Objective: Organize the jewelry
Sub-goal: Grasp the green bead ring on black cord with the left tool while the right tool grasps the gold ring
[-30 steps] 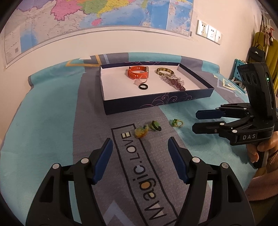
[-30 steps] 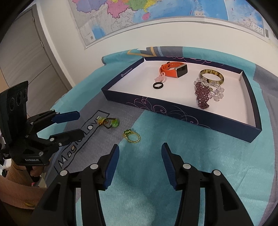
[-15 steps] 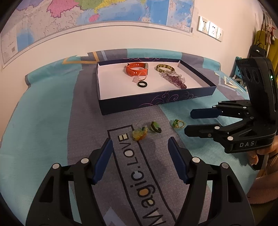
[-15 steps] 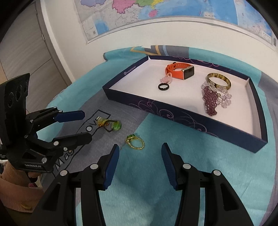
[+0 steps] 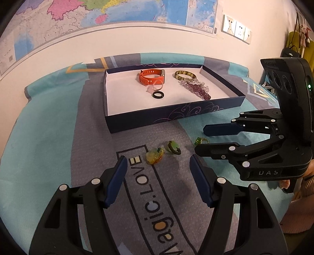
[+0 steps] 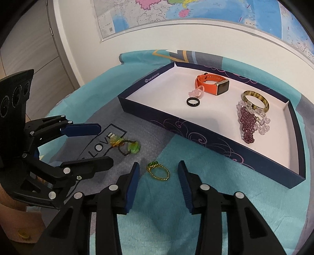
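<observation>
A gold beaded ring with a green stone (image 6: 158,173) lies on the cloth between the fingers of my right gripper (image 6: 158,165). Its jaws are closing and the pads do not touch the ring. In the left wrist view the same ring (image 5: 201,140) shows between the right gripper's tips (image 5: 200,140). My left gripper (image 5: 158,158) stands open just short of a yellow-green pendant (image 5: 154,157) and a green charm on a dark cord (image 5: 173,147). The dark blue box (image 5: 172,115) holds an orange watch (image 5: 151,77), a black ring (image 5: 158,95), an amber bangle (image 5: 184,74) and purple beads (image 5: 198,90).
A teal and grey cloth with "Magic.LOVE" lettering (image 5: 149,198) covers the table. The wall with a map (image 5: 98,17) rises behind the box. A person's pink sleeve (image 5: 298,215) sits at the right edge. The box's near left floor (image 6: 157,98) is bare.
My right gripper has moved in over the gold ring, which now lies between its fingers, and its jaws have narrowed. The left gripper has hardly moved.
</observation>
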Demonstrator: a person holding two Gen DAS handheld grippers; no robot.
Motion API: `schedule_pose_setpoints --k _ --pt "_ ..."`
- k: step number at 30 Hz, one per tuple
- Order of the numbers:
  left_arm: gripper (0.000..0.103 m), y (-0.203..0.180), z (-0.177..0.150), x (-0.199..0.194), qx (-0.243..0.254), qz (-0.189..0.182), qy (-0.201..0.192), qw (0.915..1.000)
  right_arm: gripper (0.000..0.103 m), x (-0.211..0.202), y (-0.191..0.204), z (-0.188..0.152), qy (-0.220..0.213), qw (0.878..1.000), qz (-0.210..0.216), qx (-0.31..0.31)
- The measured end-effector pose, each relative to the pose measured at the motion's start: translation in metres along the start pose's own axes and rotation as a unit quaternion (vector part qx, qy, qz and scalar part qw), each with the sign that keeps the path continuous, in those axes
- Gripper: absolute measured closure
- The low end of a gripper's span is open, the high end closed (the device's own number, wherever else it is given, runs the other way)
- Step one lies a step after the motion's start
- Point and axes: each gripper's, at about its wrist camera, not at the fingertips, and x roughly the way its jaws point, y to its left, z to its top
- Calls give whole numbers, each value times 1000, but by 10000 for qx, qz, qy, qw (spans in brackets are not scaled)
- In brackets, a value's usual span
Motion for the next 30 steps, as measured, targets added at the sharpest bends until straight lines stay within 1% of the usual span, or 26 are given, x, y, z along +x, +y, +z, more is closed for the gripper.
schedule_pose_setpoints --k 2,4,6,10,13,15,20,24,26,30 --pt "38 0 1 1 -9 -10 0 10000 81 0 -2 0 -3 10000 3 40" --pt "38 -1 3 2 0 -49 -3 10000 88 -1 -4 0 -6 10000 23 70" --pt "40 -2 5 3 15 -100 0 9999 91 -1 -4 0 -11 10000 41 53" --pt "42 -6 9 5 119 -221 -22 9997 92 -4 -6 -1 -57 9999 47 83" --pt "43 -10 15 10 253 -201 -7 9995 92 -7 -9 -3 -80 9998 87 157" --pt "46 -12 19 16 316 -200 61 9993 92 -9 -10 -4 -93 9997 90 185" --pt "64 -14 23 30 390 -342 260 9983 92 -13 -18 -8 -106 9993 153 327" --pt "68 -21 20 30 583 -388 309 9971 92 -16 -21 -11 -137 9990 198 390" --pt "73 -22 19 32 606 -398 383 9966 92 -17 -22 -11 -146 9989 219 401" --pt "74 -22 18 32 585 -378 415 9967 92 -18 -22 -12 -156 9988 258 386"
